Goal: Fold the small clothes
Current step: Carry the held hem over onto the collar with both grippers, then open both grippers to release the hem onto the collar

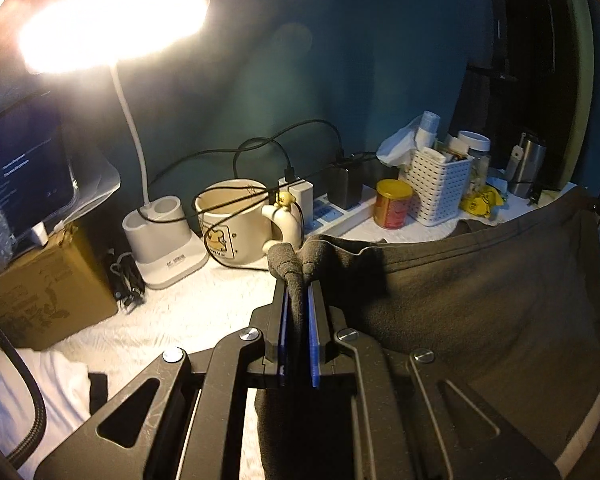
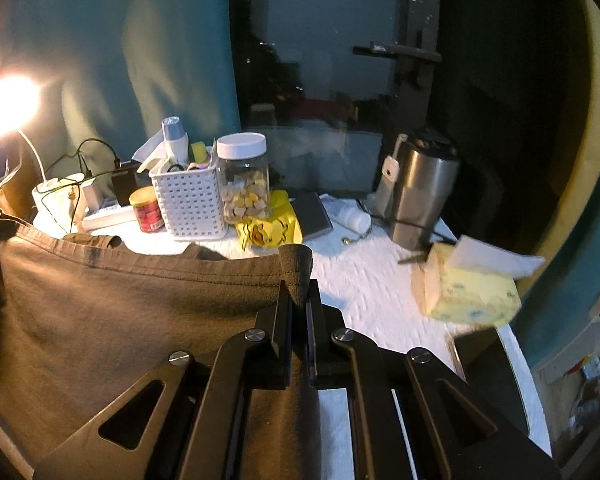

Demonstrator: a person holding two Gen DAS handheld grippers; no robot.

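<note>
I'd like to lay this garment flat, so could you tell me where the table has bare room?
Free: white cloth between the grey garment and tissue box, and in front of the lamp base and mug. Crowded: back edge around the basket.

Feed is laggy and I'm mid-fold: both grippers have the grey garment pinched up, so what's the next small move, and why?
Probably carry the held edge forward and lower it to lay the fold. The left gripper and right gripper each clamp a corner of the grey garment, its edge stretched between them above the white cloth.

Left gripper [image 1: 298, 280], right gripper [image 2: 299, 280]: jaws clamped.
</note>
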